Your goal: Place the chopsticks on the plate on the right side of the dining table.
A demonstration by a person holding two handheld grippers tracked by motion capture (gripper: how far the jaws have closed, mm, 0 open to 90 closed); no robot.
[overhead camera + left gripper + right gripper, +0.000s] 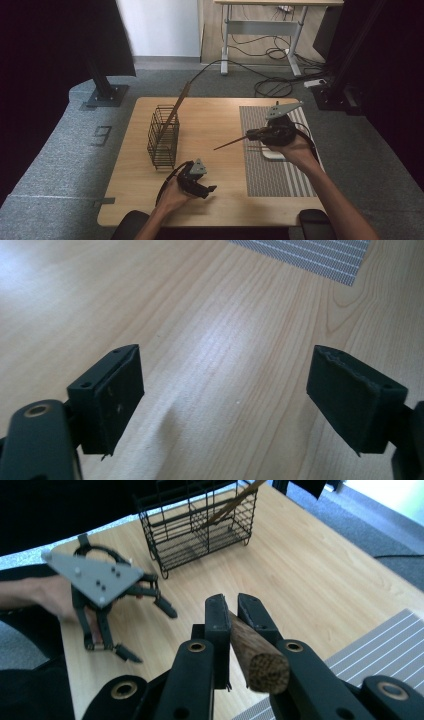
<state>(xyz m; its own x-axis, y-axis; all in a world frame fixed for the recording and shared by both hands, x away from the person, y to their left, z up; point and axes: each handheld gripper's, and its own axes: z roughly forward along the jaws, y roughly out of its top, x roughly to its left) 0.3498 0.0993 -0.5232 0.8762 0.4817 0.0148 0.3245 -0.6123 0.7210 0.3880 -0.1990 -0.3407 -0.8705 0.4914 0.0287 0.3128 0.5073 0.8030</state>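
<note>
**Left gripper view: jaws apart over bare wood**

The left gripper (225,400) has its two black jaws spread wide, with nothing between them. The flat inner pads (120,400) face each other and show small specks and worn edges. Below lies the light wooden table (210,330), its grain running diagonally, with a glare patch at upper left. A corner of the grey striped mat (320,255) sits at the top right.

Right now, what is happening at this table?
A person works with two handheld grippers. The right gripper is shut on a wooden stick and holds it in the air above the table, near the striped mat. The left gripper is open, low over bare wood. Another stick leans in the wire basket.
</note>
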